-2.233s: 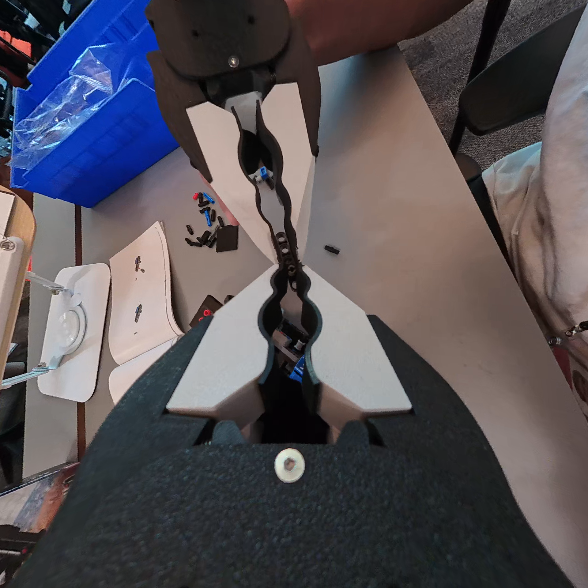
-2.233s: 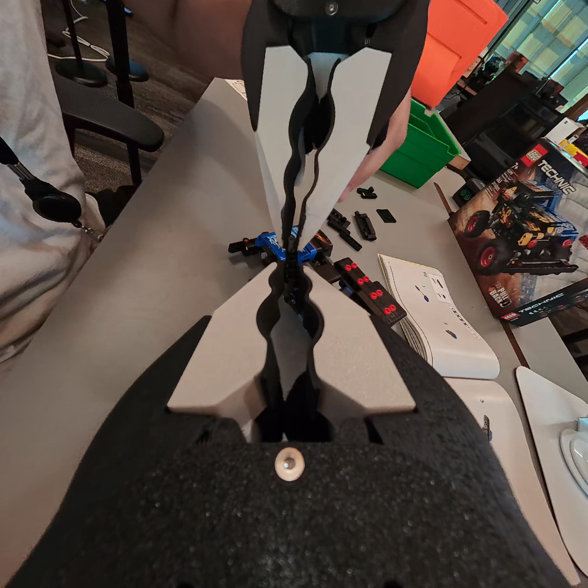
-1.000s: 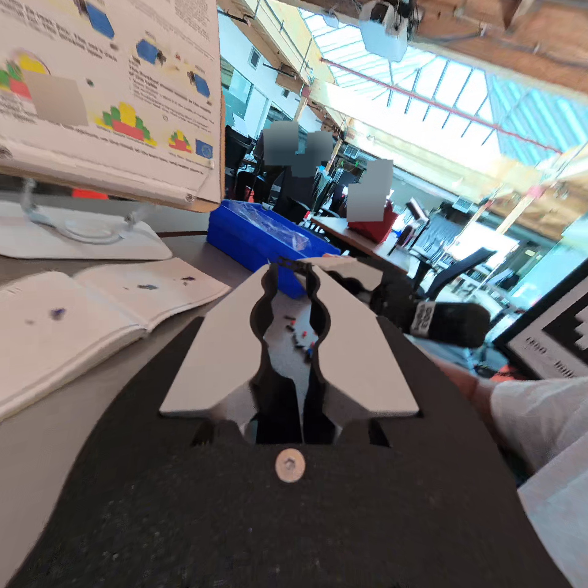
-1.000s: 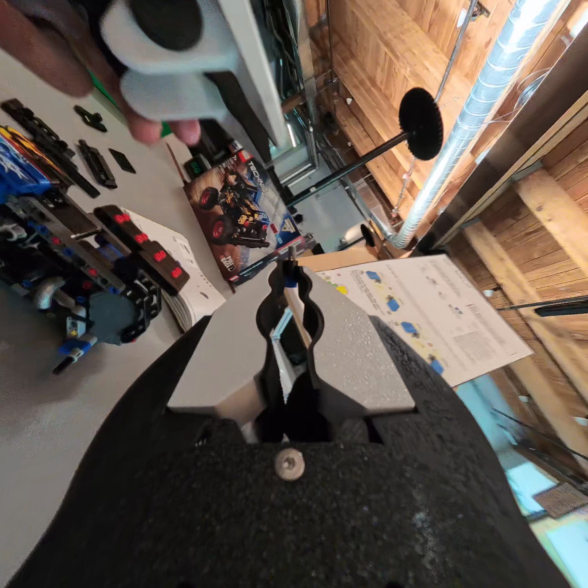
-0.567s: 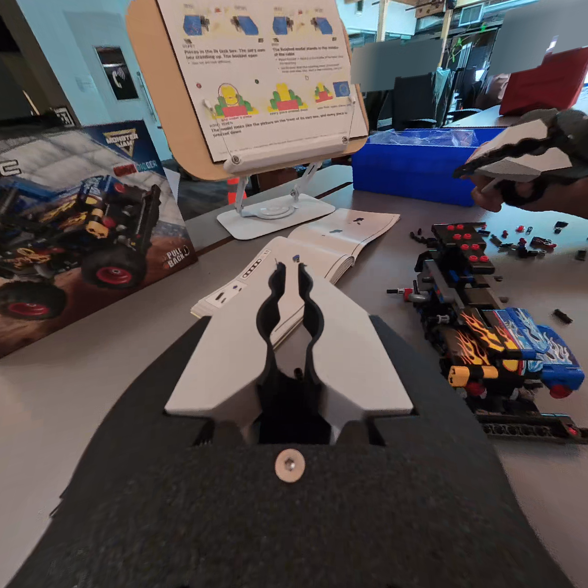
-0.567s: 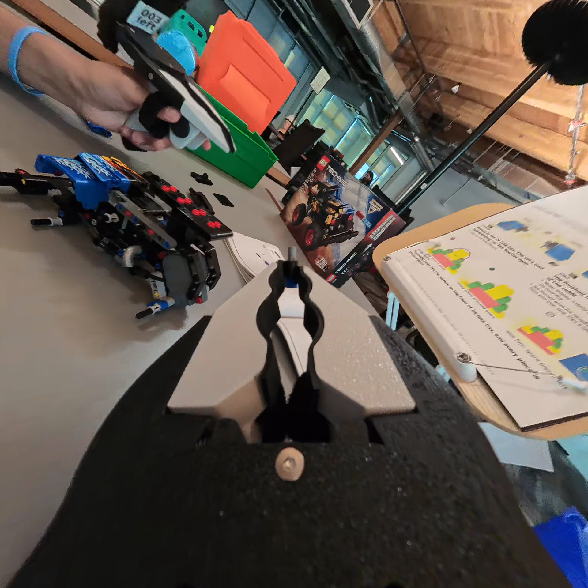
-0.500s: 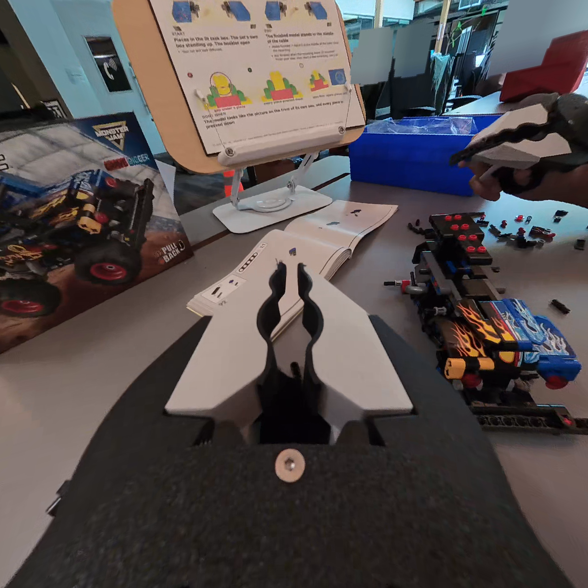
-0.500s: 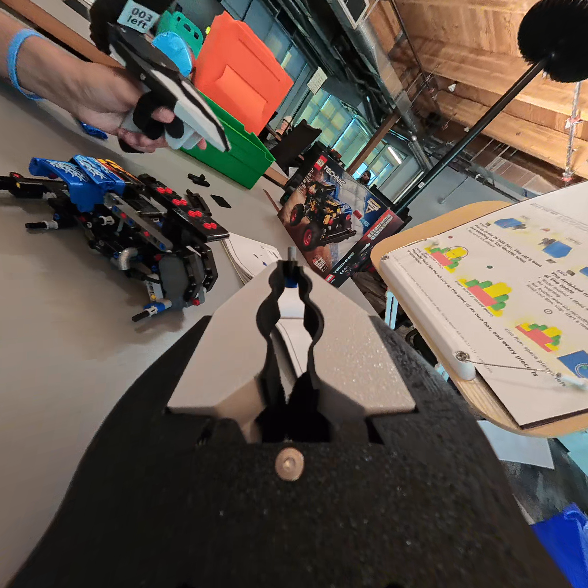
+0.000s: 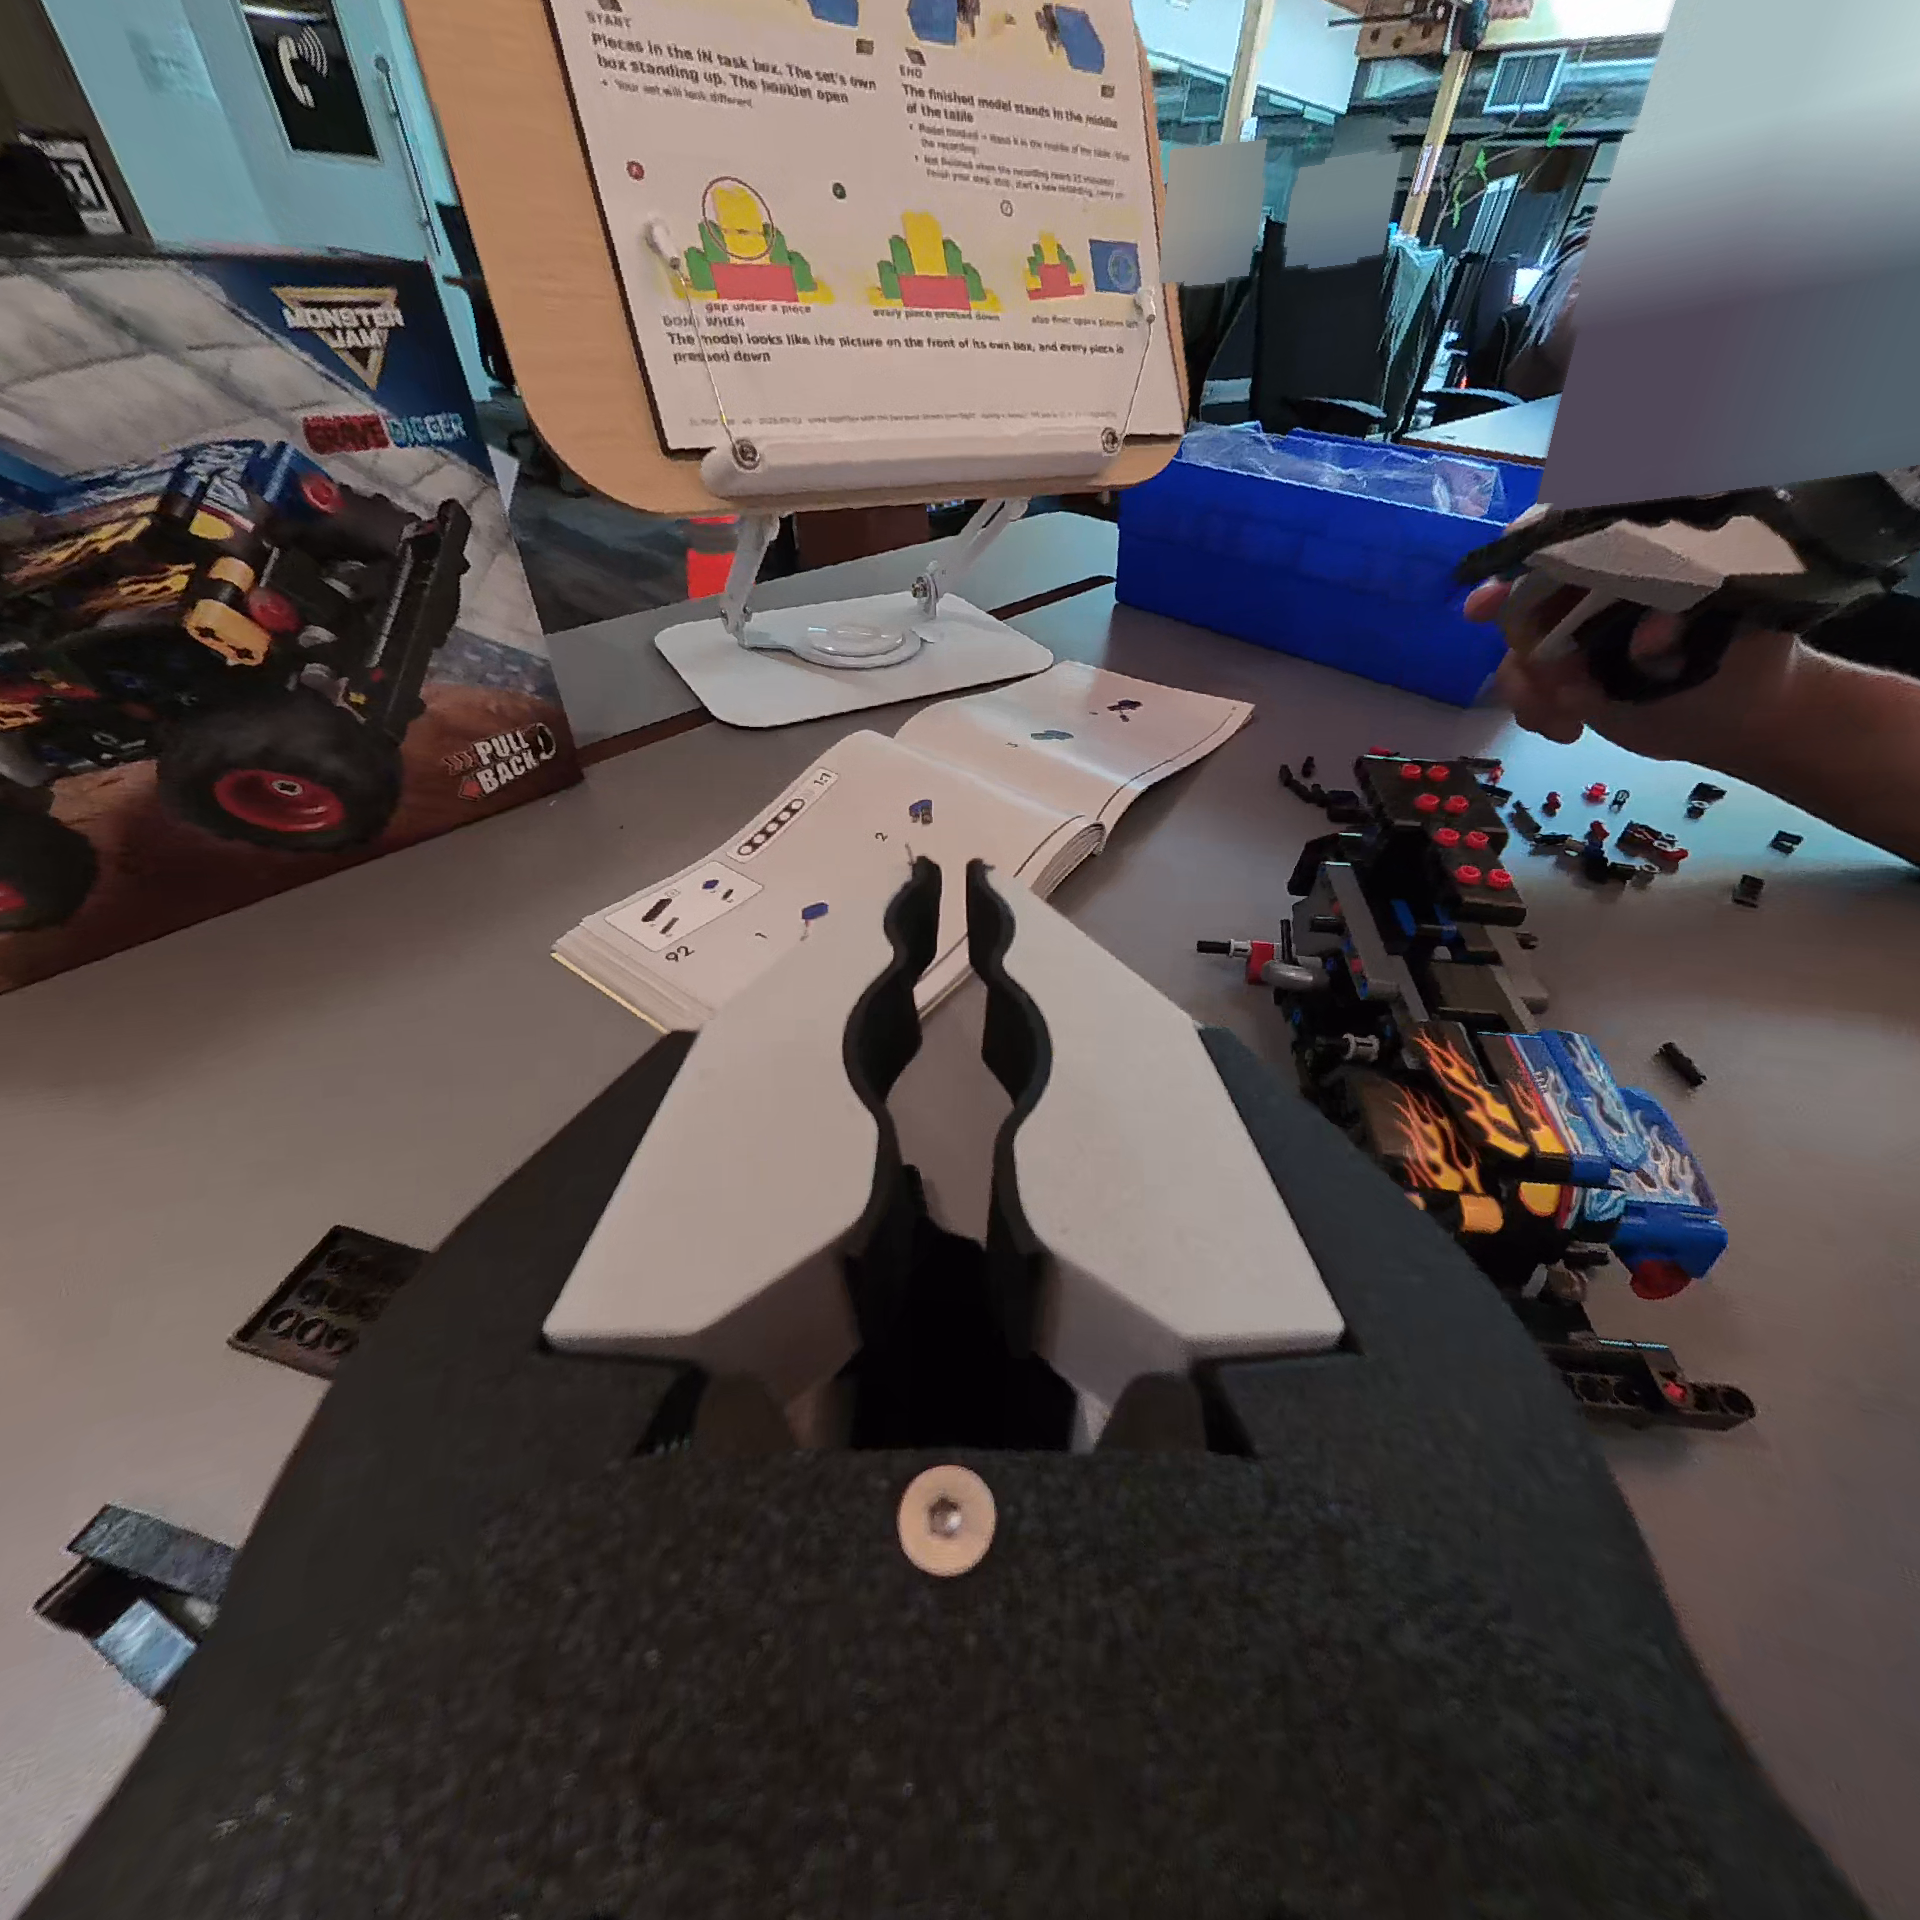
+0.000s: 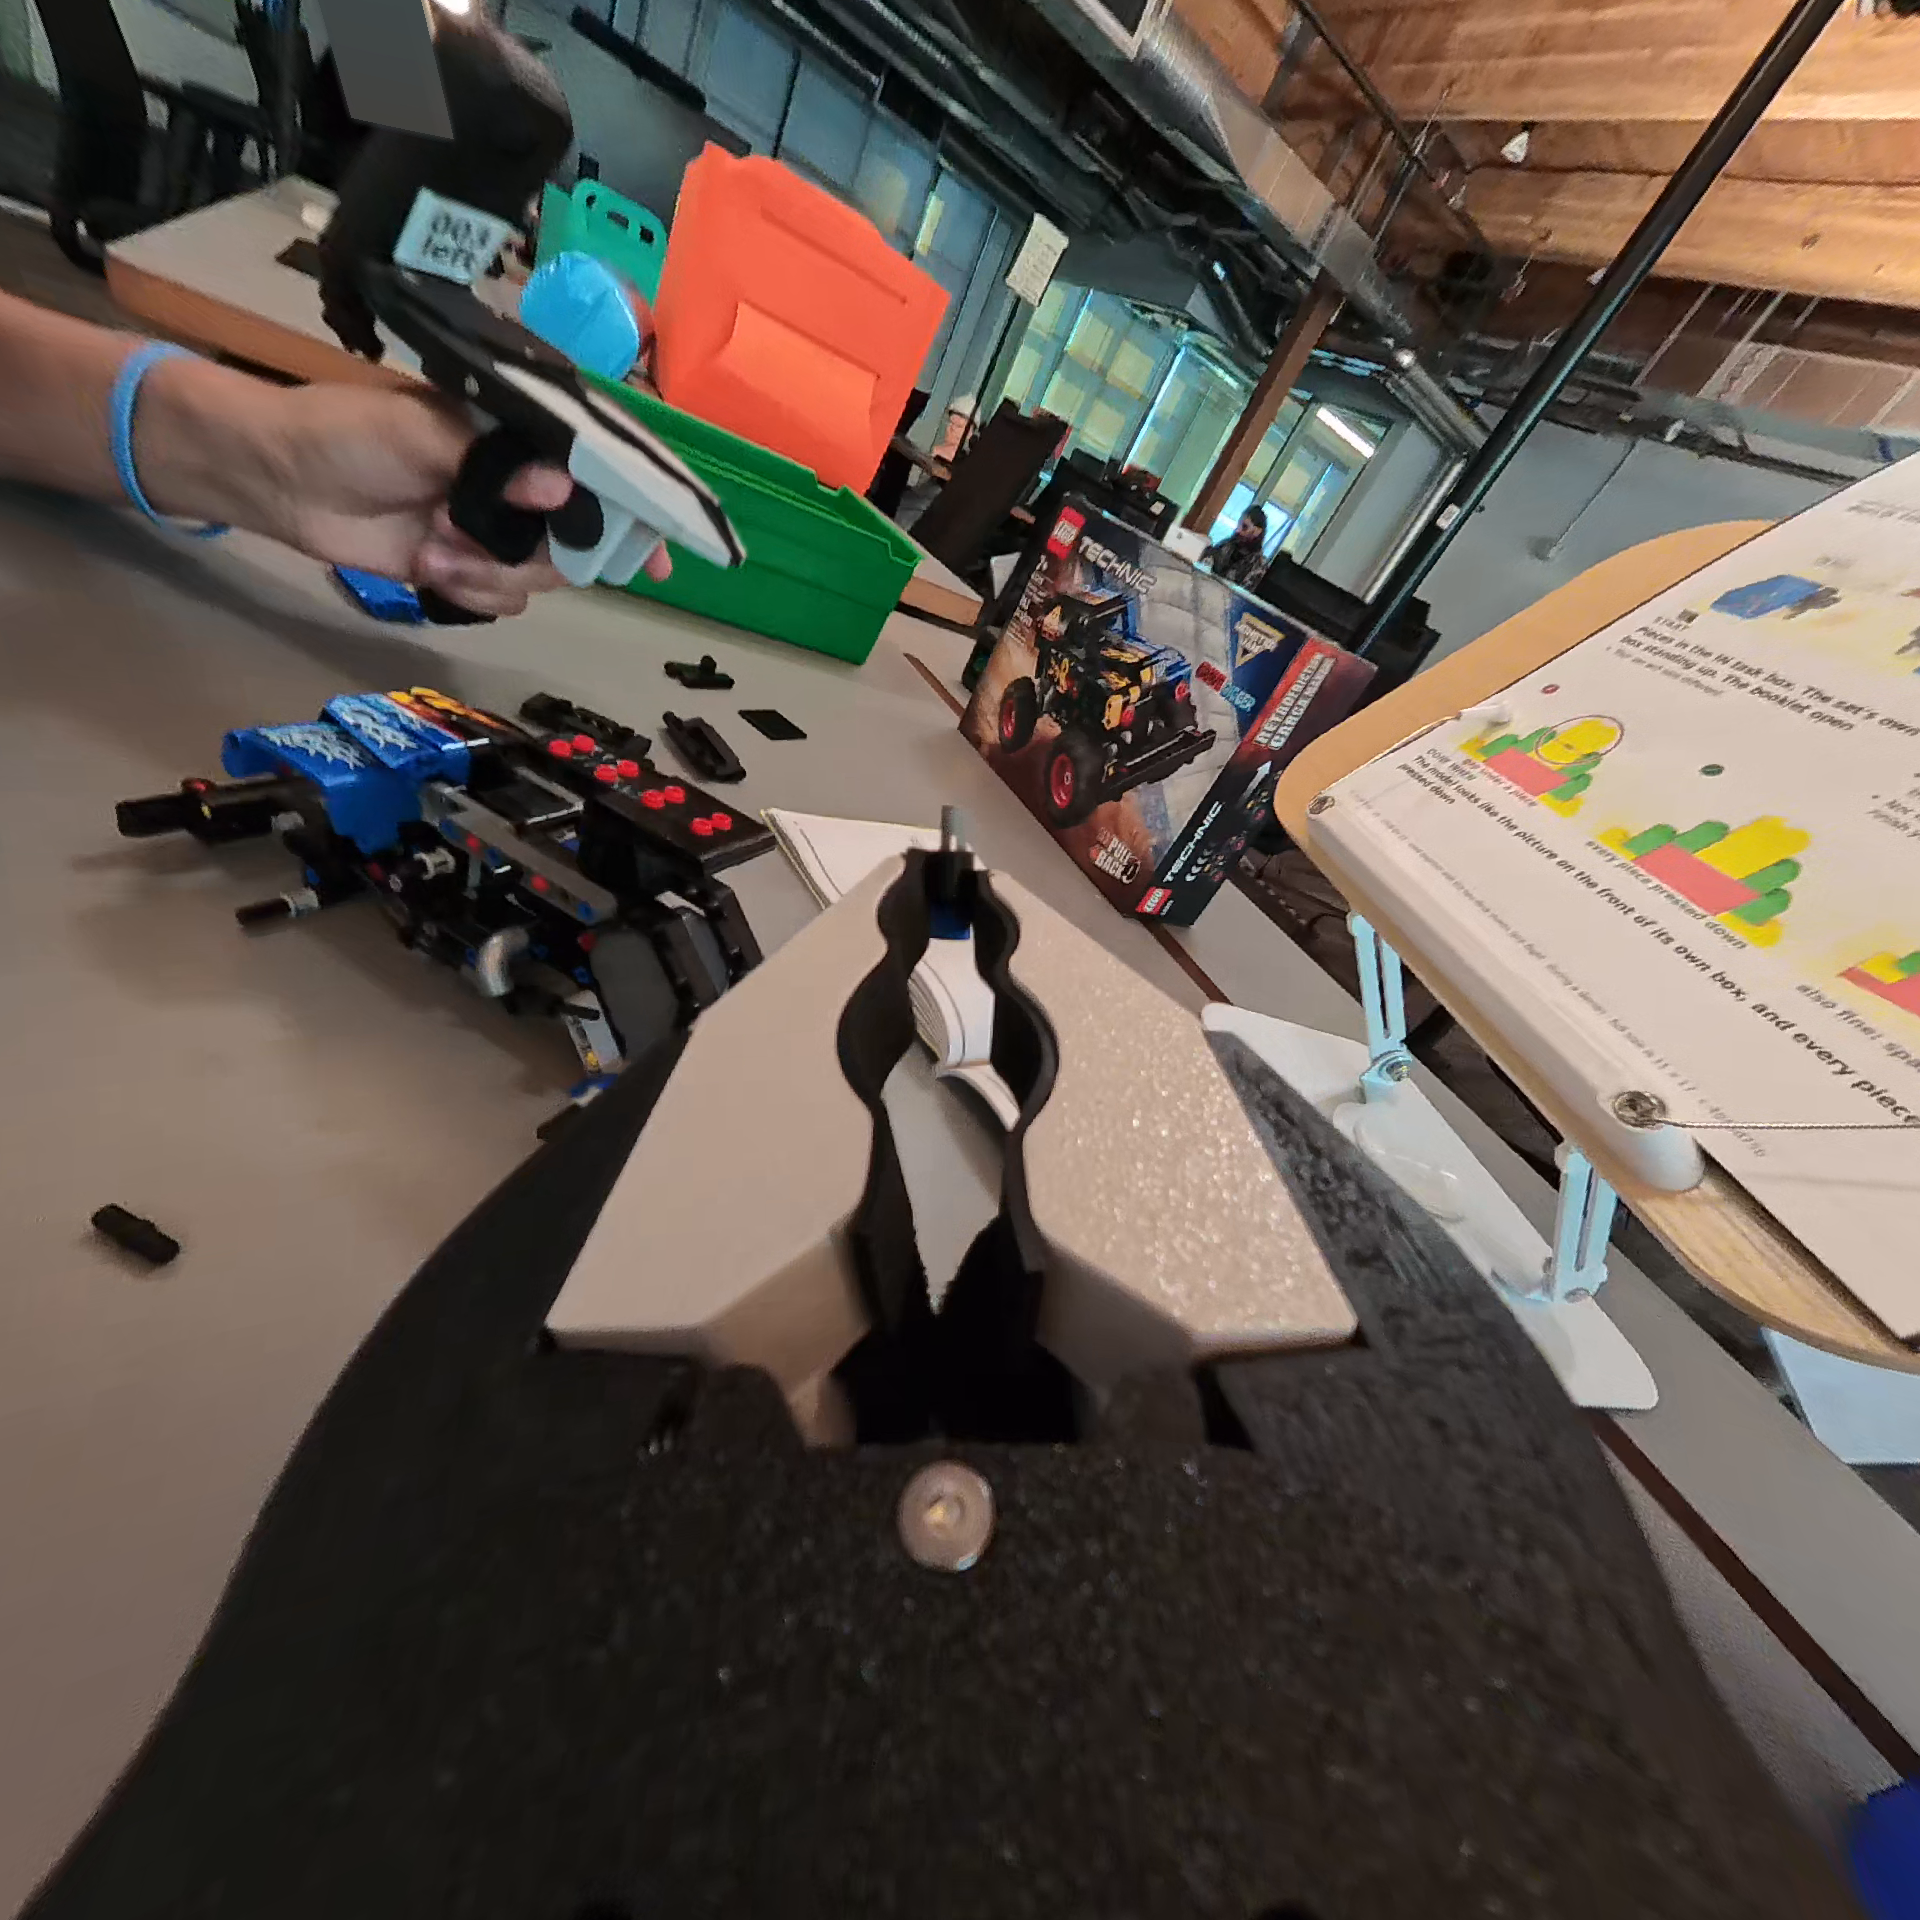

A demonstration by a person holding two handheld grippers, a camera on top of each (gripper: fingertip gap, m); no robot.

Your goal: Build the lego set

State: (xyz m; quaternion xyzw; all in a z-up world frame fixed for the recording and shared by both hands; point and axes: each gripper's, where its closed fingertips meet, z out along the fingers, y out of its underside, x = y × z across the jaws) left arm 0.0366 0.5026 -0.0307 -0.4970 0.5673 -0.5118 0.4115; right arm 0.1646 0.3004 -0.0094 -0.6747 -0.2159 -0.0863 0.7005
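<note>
Holding a small blue-and-grey pin (image 10: 948, 868) at its tips, our right gripper (image 10: 948, 883) hangs above the desk (image 10: 260, 1091). Our left gripper (image 9: 948, 878) keeps its fingers (image 9: 790, 1122) narrowly parted and empty. Beyond lie the open booklet (image 9: 977, 790) and, beside it, the partly built truck (image 9: 1475, 1039). Loose pieces (image 9: 1621, 831) lie scattered farther off. Farthest stand the set's box (image 9: 239, 582), a blue bin (image 9: 1309, 551) and the instruction stand (image 9: 852, 260).

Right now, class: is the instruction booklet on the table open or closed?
Open. The instruction booklet lies flat on the table with two pages spread either side of its spine, printed steps facing up, in front of the stand.
</note>
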